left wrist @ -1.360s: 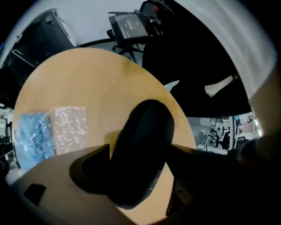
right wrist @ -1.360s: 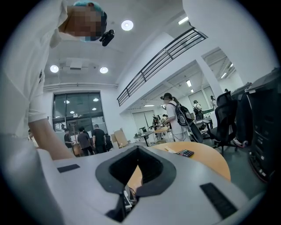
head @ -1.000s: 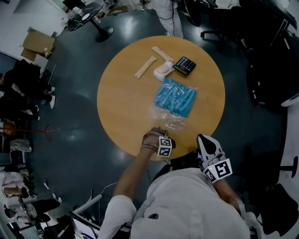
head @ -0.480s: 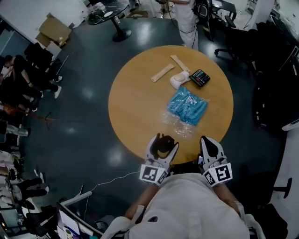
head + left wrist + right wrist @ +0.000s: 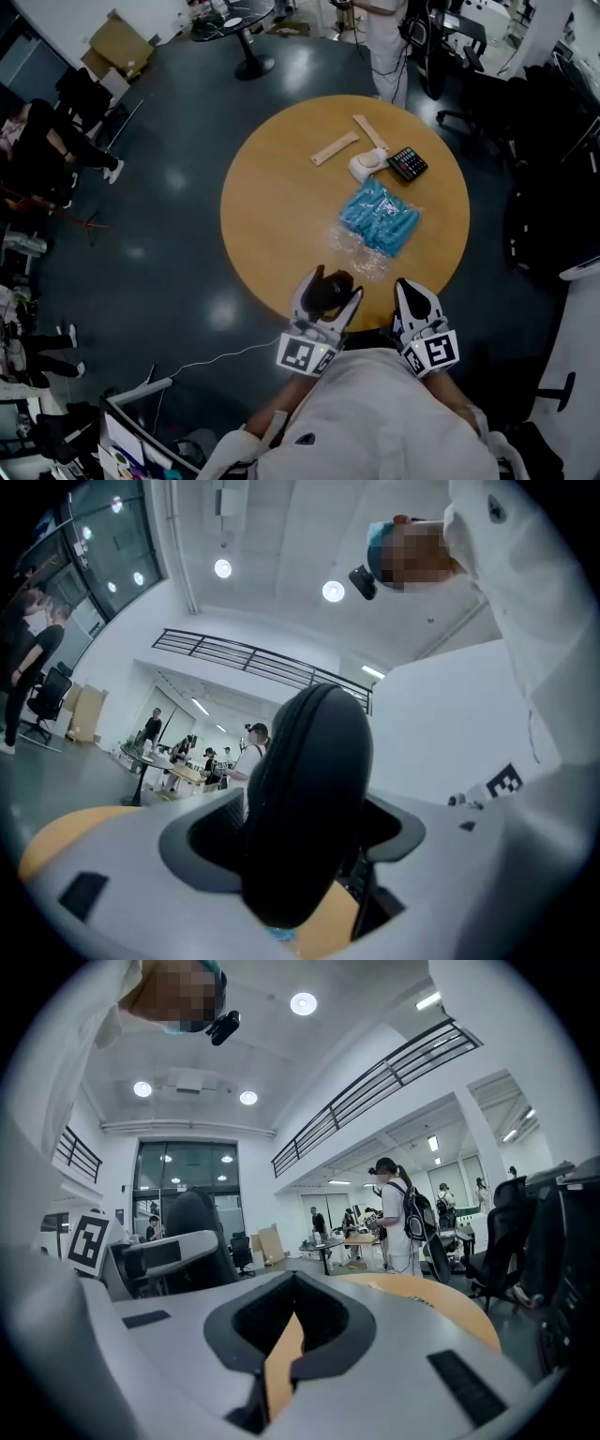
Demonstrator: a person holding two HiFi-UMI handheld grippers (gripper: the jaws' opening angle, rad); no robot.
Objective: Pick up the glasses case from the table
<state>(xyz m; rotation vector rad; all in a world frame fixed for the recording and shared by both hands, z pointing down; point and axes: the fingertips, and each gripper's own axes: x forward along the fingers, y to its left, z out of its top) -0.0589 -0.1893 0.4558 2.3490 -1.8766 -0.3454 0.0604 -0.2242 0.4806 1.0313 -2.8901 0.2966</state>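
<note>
Pickup looks done, nothing left: the left claw (image 5: 330, 292) pinches the black glasses case (image 5: 305, 808), held up over the near edge of the round bench (image 5: 281, 206); the right claw (image 5: 411, 289) is pressed together, empty

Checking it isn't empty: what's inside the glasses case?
The case is shut, clamped between the left gripper's jaws; only its dark outer shell and seam show. Its contents are covered.

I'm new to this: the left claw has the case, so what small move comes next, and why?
Probably raise the left gripper a little, away from the table. Its jaws are shut on the case, held at the table's near edge; the right gripper is empty.
</note>
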